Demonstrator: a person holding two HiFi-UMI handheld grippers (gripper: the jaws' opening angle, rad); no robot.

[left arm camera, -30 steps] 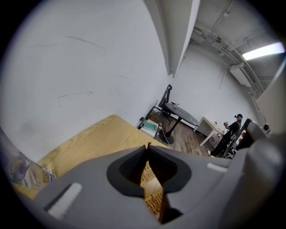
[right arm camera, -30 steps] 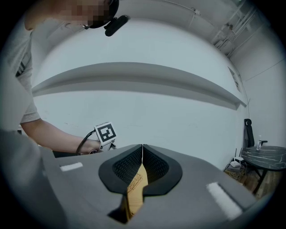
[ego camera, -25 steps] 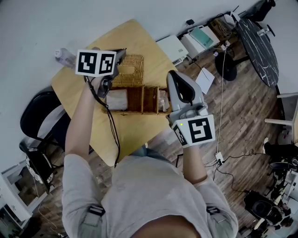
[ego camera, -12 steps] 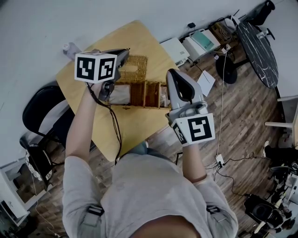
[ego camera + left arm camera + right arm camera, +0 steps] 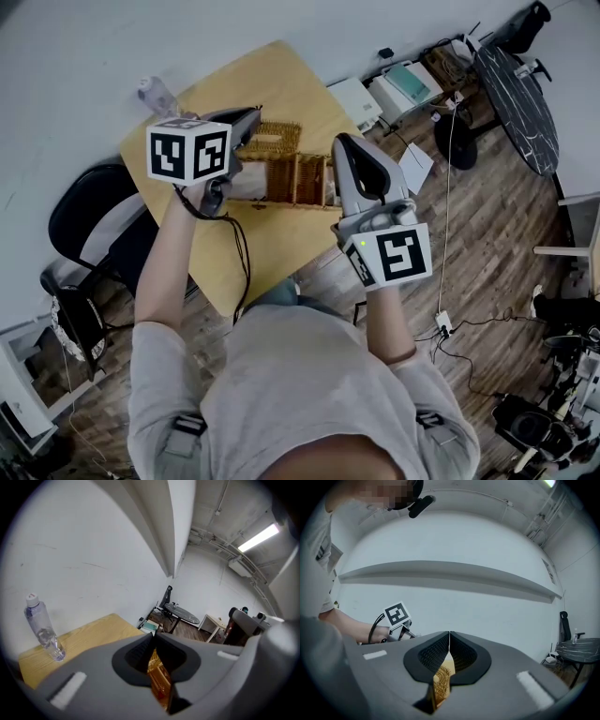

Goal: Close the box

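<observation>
Wicker box (image 5: 298, 178) sits on the wooden table (image 5: 272, 234), toward its right edge, with its lid (image 5: 272, 139) folded back on the far side. Left hand-held gripper (image 5: 154, 637): jaws closed tip to tip, nothing clamped, above the box's left end. Right hand-held gripper (image 5: 449, 634): jaws likewise closed and empty, over the box's right end. Water bottle (image 5: 155, 92) stands at the far left corner of the table.
</observation>
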